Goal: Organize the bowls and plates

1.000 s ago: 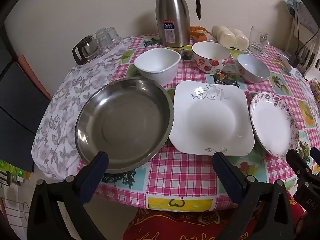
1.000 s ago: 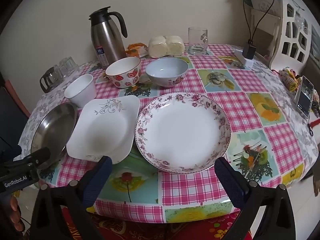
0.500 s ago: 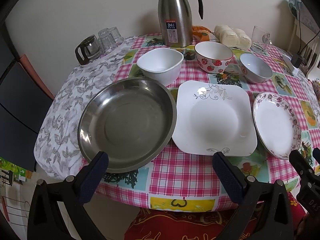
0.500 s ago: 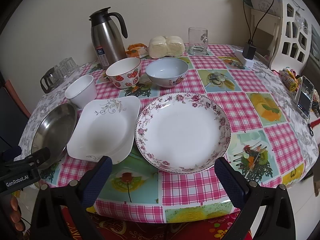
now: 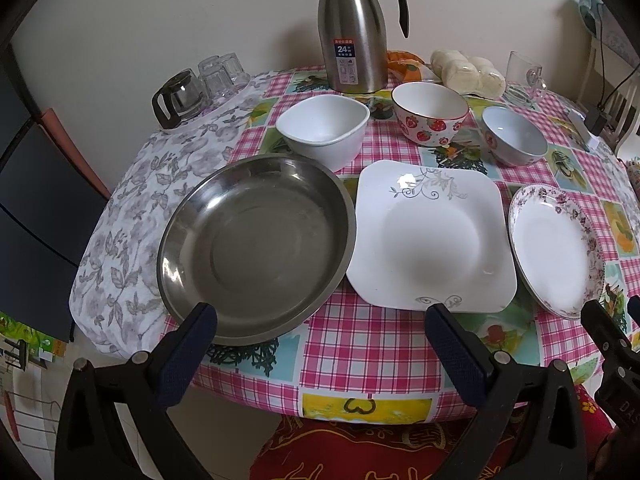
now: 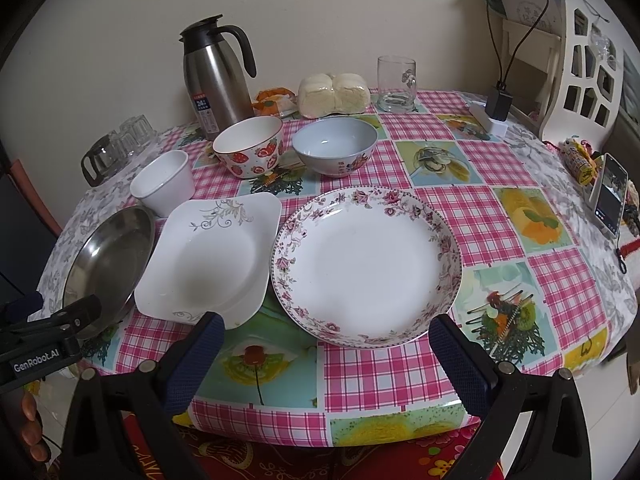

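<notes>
Three plates: round steel plate [image 5: 256, 248], square white plate [image 5: 430, 236], floral-rimmed round plate [image 6: 366, 266]. Three bowls: square white bowl [image 5: 323, 130], strawberry-print bowl [image 5: 430, 118], pale blue bowl [image 6: 335, 150]. Both fingers wide, empty.

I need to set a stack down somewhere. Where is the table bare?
Bare cloth lies right of the floral plate and blue bowl, short of the phone. The left side is crowded: steel pan, square plate and bowls sit close together.

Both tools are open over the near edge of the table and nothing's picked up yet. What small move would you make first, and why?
Probably ease the right tool forward onto the near rim of the floral plate. That rim lies almost between its open fingers, and both tools hold nothing. The square plate beside it looks a likely place to stack it, while the left tool waits open.
</notes>
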Available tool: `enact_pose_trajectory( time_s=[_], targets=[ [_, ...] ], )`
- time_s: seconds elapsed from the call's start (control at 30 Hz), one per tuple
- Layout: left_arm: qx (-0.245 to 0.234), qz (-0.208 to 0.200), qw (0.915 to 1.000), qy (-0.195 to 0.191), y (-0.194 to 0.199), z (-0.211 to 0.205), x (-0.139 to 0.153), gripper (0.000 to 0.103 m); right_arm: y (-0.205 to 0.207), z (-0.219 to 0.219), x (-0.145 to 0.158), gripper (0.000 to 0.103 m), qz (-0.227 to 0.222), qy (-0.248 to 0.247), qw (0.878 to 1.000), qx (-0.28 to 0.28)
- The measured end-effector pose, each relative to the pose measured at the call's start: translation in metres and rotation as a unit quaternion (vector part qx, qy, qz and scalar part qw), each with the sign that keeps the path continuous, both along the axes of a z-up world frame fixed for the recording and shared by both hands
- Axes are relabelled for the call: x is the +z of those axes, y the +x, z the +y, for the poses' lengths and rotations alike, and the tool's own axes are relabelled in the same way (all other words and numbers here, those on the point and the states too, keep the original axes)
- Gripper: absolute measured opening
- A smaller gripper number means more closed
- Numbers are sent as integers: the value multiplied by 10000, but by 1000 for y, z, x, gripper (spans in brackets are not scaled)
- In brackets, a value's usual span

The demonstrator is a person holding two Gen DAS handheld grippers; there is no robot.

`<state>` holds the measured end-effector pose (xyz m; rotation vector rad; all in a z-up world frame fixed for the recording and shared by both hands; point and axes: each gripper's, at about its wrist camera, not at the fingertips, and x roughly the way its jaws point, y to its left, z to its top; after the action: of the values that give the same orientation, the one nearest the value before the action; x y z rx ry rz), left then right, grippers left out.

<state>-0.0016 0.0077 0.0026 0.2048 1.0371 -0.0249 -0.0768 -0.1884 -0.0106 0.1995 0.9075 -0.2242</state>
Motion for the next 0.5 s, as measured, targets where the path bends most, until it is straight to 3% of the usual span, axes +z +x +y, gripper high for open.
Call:
enact_pose_trajectory(
  time_s=[0.5],
  targets=[
    [24, 24, 10000, 29, 1, 0, -1, 103, -1, 0, 0, 103, -10, -5, 10000, 8]
  ],
)
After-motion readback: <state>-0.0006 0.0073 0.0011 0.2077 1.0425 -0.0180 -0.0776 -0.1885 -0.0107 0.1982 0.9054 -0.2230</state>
